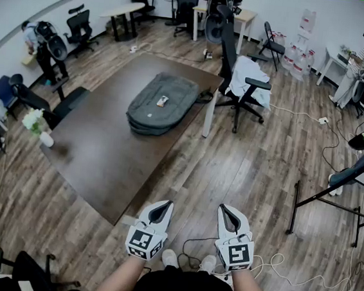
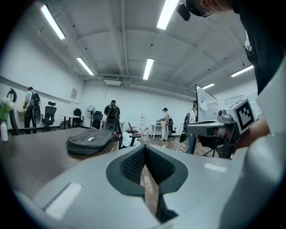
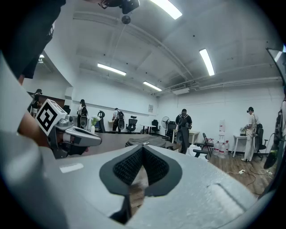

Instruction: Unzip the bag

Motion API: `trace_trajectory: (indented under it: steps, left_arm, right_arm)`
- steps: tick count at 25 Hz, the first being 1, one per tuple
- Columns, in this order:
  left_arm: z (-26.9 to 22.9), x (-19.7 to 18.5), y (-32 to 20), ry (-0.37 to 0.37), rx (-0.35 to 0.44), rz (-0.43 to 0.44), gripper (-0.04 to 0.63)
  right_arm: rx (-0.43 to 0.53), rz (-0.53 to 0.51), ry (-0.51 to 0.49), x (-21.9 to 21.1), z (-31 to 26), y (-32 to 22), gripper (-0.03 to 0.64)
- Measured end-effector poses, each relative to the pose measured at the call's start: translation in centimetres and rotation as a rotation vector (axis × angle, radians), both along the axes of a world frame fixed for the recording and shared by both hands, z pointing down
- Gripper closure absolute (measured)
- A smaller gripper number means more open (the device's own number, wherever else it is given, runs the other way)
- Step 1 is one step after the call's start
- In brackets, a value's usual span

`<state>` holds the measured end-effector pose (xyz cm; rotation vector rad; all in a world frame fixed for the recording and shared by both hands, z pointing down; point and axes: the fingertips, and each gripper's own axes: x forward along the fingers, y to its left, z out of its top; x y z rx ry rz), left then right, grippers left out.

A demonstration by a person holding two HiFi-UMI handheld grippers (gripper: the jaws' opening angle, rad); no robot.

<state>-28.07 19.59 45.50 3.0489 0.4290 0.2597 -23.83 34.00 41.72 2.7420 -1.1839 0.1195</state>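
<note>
A grey bag (image 1: 162, 102) lies flat on the far end of the dark brown table (image 1: 103, 153), with a small tag on its top. The same bag (image 2: 89, 142) shows in the left gripper view, and the bag (image 3: 145, 142) shows low and far off in the right gripper view. Both grippers hang in front of me over the wood floor, well short of the table. My left gripper (image 1: 166, 204) is shut with nothing in it. My right gripper (image 1: 224, 208) is shut and empty too. Each gripper's jaws meet at the tip.
A white vase with flowers (image 1: 36, 126) stands on the table's left edge. A black office chair (image 1: 240, 83) with a white cloth sits right of the table. Cables (image 1: 273, 261) trail on the floor by my feet. A black stand (image 1: 339, 190) is at right. People stand around the room's edges.
</note>
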Motion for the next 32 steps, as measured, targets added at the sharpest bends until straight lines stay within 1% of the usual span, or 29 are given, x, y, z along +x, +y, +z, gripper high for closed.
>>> trace_trajectory:
  steps: [4, 11, 13, 15, 19, 24, 29, 32]
  left_arm:
    - [0.4, -0.3, -1.0, -0.012, 0.007, 0.004, 0.577]
    - [1.1, -1.4, -2.4, -0.033, 0.016, 0.037, 0.577]
    - [1.3, -1.6, -3.4, -0.037, 0.026, 0.039, 0.577]
    - [1.5, -1.8, -4.6, -0.046, 0.032, 0.028, 0.578]
    - [2.0, -1.7, -7.0, -0.066, 0.033, -0.025, 0.577]
    - [2.8, 0.9, -8.4, -0.091, 0.047, -0.057, 0.577]
    - [3.0, 5.1, -9.1, -0.11, 0.062, -0.09, 0.577]
    - [3.2, 7.7, -10.0, -0.121, 0.069, -0.134, 0.577]
  right_arm:
    - [0.008, -0.018, 0.008, -0.3, 0.5, -1.2, 0.615]
    - [-0.021, -0.03, 0.014, -0.9, 1.3, -3.6, 0.615]
    - [-0.009, -0.03, 0.018, -1.0, 1.4, -4.5, 0.615]
    - [0.003, -0.031, 0.008, -1.1, 1.6, -5.2, 0.615]
    - [-0.006, -0.064, -0.016, -0.5, 2.5, -6.6, 0.615]
    - [-0.011, -0.116, -0.043, 2.8, 3.3, -8.3, 0.615]
    - [-0.025, -0.213, -0.034, 7.4, 3.5, -10.8, 0.614]
    - [-0.028, -0.271, -0.037, 10.3, 3.7, -12.1, 0.614]
